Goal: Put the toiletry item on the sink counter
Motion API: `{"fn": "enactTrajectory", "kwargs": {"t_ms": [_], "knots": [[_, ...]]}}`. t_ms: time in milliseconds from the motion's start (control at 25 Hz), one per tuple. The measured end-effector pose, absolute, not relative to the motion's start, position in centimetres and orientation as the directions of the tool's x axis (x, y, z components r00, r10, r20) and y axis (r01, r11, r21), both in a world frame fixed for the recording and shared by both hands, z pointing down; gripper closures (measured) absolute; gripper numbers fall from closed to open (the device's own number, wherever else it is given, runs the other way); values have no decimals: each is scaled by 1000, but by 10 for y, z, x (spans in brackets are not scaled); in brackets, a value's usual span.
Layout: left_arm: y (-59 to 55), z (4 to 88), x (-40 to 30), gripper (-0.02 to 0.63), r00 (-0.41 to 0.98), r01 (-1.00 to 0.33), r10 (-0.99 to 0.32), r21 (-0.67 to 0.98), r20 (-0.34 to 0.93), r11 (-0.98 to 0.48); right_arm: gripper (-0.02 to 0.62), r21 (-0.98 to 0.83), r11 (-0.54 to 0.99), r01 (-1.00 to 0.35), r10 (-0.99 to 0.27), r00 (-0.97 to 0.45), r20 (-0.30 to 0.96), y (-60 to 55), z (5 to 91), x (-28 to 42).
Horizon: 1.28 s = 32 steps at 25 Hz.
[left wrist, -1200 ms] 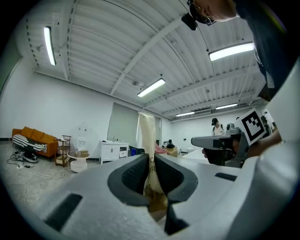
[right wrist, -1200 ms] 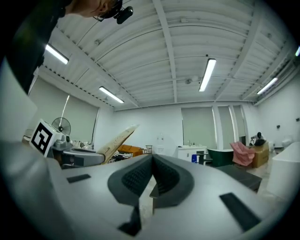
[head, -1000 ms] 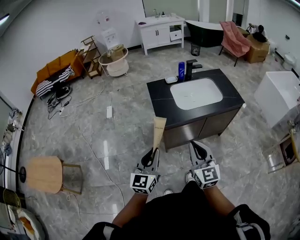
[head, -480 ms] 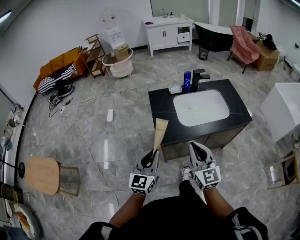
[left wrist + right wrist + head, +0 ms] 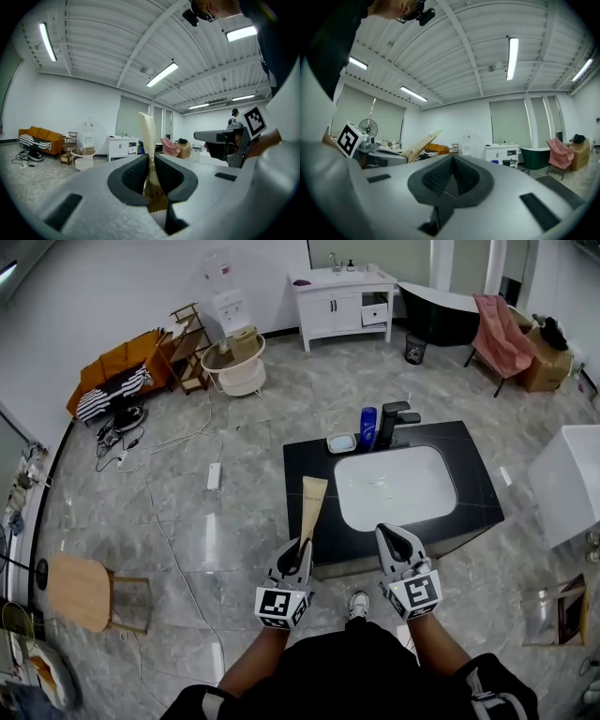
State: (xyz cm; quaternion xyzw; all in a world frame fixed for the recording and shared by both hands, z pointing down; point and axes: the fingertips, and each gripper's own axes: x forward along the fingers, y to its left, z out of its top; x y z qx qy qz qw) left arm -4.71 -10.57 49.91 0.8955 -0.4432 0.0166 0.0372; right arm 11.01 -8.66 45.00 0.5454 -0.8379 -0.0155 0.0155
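Observation:
A tan toiletry tube stands upright in my left gripper, whose jaws are shut on its lower end; the left gripper view shows the tube pinched between the dark pads. The tube's top hangs over the left front of the black sink counter, which holds a white basin. My right gripper is held beside the left one at the counter's front edge, shut with nothing in it; in the right gripper view its pads meet.
On the counter's far side stand a blue bottle, a black faucet and a small white dish. A wooden stool is at the left, a white tub at the right, a white vanity far back.
The sink counter has come nearer and now lies directly in front of both grippers. The tube's top has moved over the counter's front left. Both grippers keep their state.

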Motion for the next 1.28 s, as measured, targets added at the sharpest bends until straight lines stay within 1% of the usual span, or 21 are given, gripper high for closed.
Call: {"fn": "enactTrajectory", "kwargs": {"t_ms": [200,400,680,960,1280], "knots": [[-151,505,-17,561,592,-806,-802,65,77,-588,589,39,433,-901,-902,-432,16,-133,453,138],[-178,517,-6,561,552,-834,-828,80,102,-546,589,18,463,-886,-886,-462,36,-165,464,154],[-205,529,-14,561,500,-866,-855,81,134,-494,589,-7,475,-880,-879,-474,46,-200,475,159],[-235,553,-19,561,494,-867,-848,42,193,-496,589,-16,457,-889,-888,-457,43,-230,478,155],[-260,593,-30,561,461,-881,-839,39,290,-471,589,-11,461,-887,-883,-460,94,-255,493,150]]}}
